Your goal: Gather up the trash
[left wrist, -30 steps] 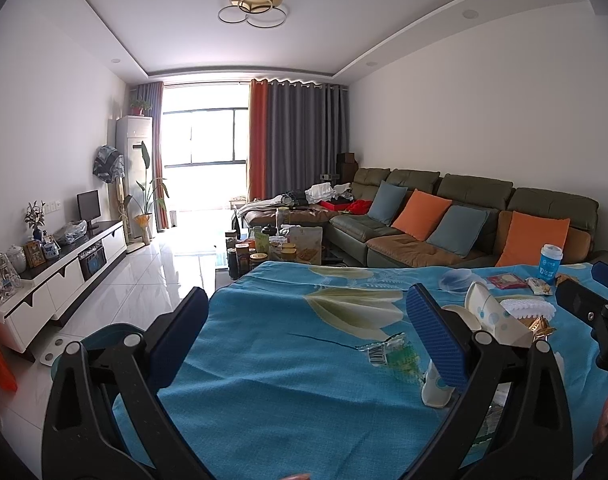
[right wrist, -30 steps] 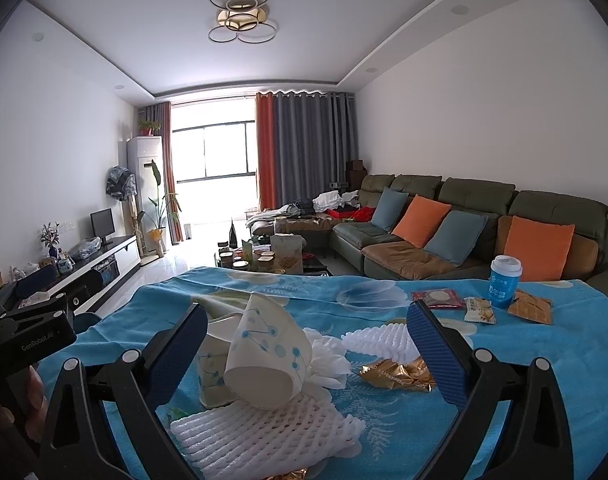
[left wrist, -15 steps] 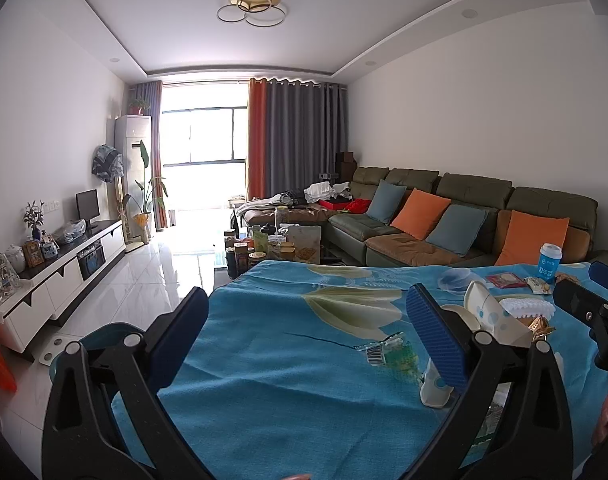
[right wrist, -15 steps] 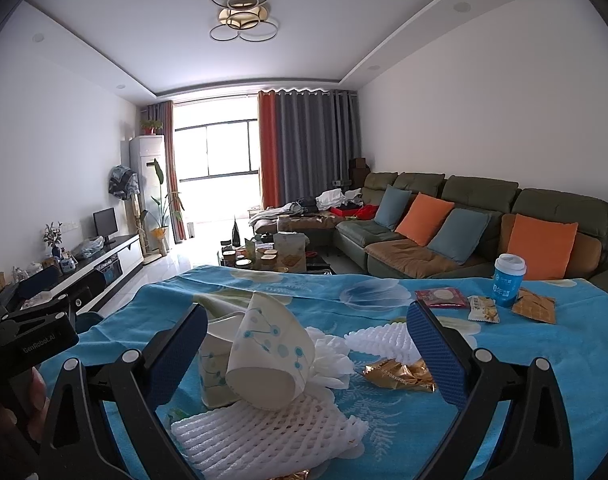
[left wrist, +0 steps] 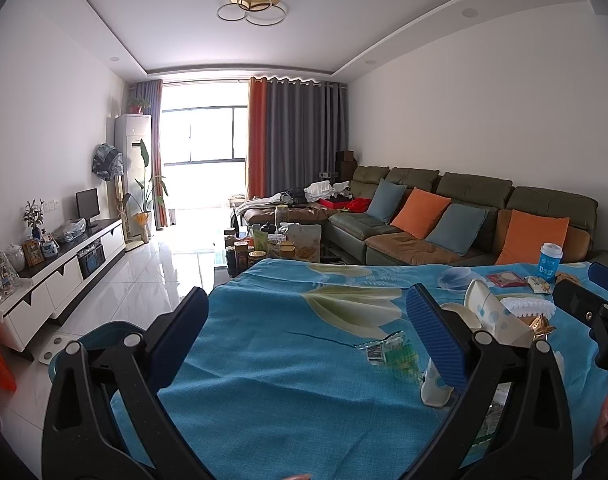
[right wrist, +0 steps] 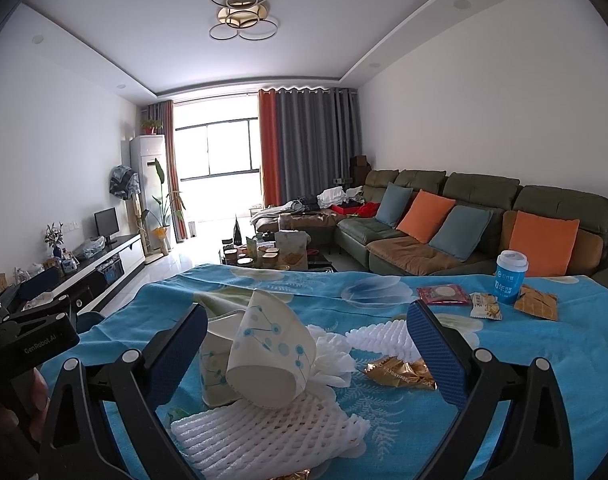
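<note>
**A:** Starting with the biggest thing, what sits ahead of the grippers?

**B:** A table under a blue cloth. The right gripper hangs above its near part with jaws spread wide, gripping nothing. The left gripper is likewise spread and empty, over bare cloth.

**A:** And the trash?

**B:** Just below and in front of the right gripper lies a white foam net. Resting on it, between the two fingers, is a tipped paper cup, leaning against a second cup close to the left finger. Behind them is a crumpled tissue, then another foam net near the right finger, with a gold wrapper in front of that. Far off to the right stand a blue cup with a lid and some small snack packets. A clear wrapper lies ahead of the left gripper, by its right finger.

**A:** What might go wrong?

**B:** I'd guess the tipped cup is the risk. Thin paper crushes if squeezed hard, and nudging it could knock over the other one. The foam net is springy and may slip free. Wrappers lie flat, so fingers could pinch the cloth instead. I can't see a bin for certain.
</note>
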A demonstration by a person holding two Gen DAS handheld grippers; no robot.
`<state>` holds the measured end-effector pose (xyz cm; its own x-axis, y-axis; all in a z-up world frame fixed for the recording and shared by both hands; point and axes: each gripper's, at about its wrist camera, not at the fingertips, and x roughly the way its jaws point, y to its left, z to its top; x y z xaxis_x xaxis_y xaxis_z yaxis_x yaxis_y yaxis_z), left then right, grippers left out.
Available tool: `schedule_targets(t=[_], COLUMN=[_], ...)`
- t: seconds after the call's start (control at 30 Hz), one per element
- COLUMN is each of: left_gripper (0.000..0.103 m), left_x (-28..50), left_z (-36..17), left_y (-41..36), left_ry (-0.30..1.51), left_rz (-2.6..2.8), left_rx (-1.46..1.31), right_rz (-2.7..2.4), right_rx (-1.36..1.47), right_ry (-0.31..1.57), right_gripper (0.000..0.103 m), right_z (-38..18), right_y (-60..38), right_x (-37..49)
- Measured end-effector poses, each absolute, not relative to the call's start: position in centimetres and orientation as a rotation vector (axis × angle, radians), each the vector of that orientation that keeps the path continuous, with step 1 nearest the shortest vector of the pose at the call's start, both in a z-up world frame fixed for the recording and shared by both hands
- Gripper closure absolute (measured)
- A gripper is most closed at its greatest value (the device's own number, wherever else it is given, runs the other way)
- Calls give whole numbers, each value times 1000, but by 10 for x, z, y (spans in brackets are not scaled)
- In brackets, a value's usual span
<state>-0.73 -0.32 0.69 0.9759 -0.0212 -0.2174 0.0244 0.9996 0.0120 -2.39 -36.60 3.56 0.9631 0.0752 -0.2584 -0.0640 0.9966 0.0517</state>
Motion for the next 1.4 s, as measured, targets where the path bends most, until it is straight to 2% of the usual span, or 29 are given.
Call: schedule_targets(t=[1.4], left_gripper=[6], left_x=[-7], left_z=[-3], left_y=[-6], left_ry=[230], left_rz=[-79], left_rx=[20], right_rz=[63], right_rx=[70], right_ry=[256], right_gripper=[7], right_z=[37], right_y=[-378], right_x=[-22])
